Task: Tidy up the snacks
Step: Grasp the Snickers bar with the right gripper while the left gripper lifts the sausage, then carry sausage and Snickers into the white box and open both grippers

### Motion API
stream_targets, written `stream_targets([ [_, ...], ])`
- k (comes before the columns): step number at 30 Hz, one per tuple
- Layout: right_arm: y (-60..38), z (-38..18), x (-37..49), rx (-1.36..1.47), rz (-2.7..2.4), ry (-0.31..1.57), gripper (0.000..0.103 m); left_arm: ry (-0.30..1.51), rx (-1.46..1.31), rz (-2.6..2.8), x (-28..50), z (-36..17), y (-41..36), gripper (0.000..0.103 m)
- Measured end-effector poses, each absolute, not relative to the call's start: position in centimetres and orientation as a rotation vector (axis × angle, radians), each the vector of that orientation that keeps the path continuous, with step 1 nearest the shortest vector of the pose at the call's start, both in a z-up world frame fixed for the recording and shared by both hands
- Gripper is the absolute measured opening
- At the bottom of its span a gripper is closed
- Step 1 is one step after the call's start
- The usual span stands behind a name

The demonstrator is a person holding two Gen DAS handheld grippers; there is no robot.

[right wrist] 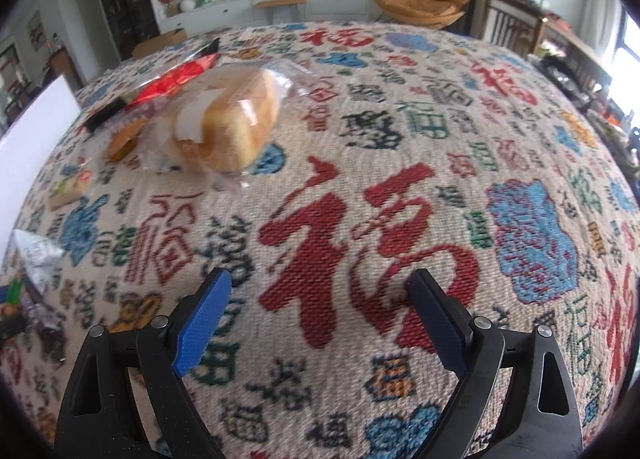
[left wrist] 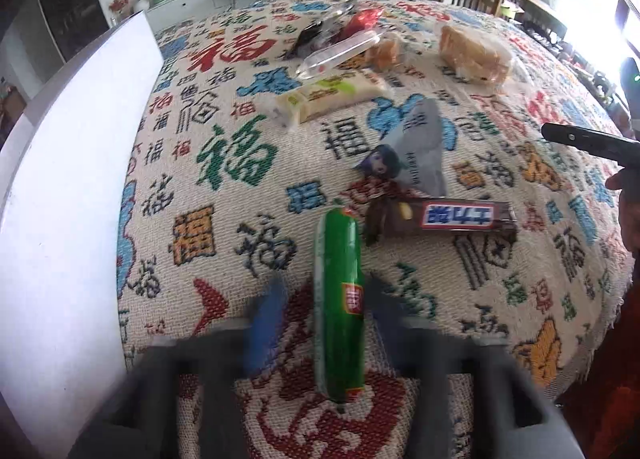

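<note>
A tall white board walls the left edge of the patterned woven tablecloth; the right gripper gapes empty. The left gripper pinches a green plastic-wrapped sausage stick, beside a brown chocolate bar.

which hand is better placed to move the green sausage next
Left. The left tool is already closed around the green plastic-wrapped sausage stick, while the right tool hangs open over bare patterned woven cloth with nothing between its fingers.
</note>
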State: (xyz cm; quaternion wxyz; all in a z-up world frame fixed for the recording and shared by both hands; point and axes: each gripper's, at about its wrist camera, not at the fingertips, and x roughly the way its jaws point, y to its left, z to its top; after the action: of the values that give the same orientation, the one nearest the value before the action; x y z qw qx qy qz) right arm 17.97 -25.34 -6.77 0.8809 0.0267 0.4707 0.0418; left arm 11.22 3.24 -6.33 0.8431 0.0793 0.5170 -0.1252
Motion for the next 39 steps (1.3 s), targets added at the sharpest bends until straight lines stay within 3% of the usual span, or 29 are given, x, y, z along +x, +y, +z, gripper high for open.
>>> stream_targets([
  [3, -21.2, -4.3, 16.5, 0.135, 0.473, 1.013, 0.090, 1.094, 0.086, -0.255, 10.9, -6.3, 4.4, 0.022],
  [8, -10.0, -4.5, 16.6, -0.153, 0.716, 1.169, 0.088, 1.058, -0.054, -0.269, 9.0, -4.1, 6.4, 0.022],
  [10, -7.1, -5.3, 17.8, -0.206, 0.720, 1.208, 0.076, 1.027, -0.081, -0.281, 7.8, -2.3, 7.1, 0.022],
  [12, -4.8, -6.2, 18.7, -0.229, 0.761, 1.274, 0.038, 0.998, -0.105, -0.290, 6.4, -0.6, 7.8, 0.022],
  [16, -2.3, -7.1, 19.4, -0.301, 0.744, 1.339, 0.039, 0.960, -0.164, -0.305, 4.8, 1.3, 9.5, 0.022],
  [21, -0.4, -7.9, 17.9, -0.397, 0.719, 1.318, 0.018, 0.943, -0.234, -0.307, 3.8, 2.3, 11.0, 0.022],
  [30, -3.0, -6.2, 16.4, -0.040, 0.792, 1.305, 0.018, 0.911, -0.284, -0.290, 3.7, 3.9, 12.4, 0.022],
  [39, -5.9, -1.1, 16.7, 0.273, 0.961, 1.269, 0.018, 0.873, -0.326, -0.259, 3.6, 5.2, 14.2, 0.022],
])
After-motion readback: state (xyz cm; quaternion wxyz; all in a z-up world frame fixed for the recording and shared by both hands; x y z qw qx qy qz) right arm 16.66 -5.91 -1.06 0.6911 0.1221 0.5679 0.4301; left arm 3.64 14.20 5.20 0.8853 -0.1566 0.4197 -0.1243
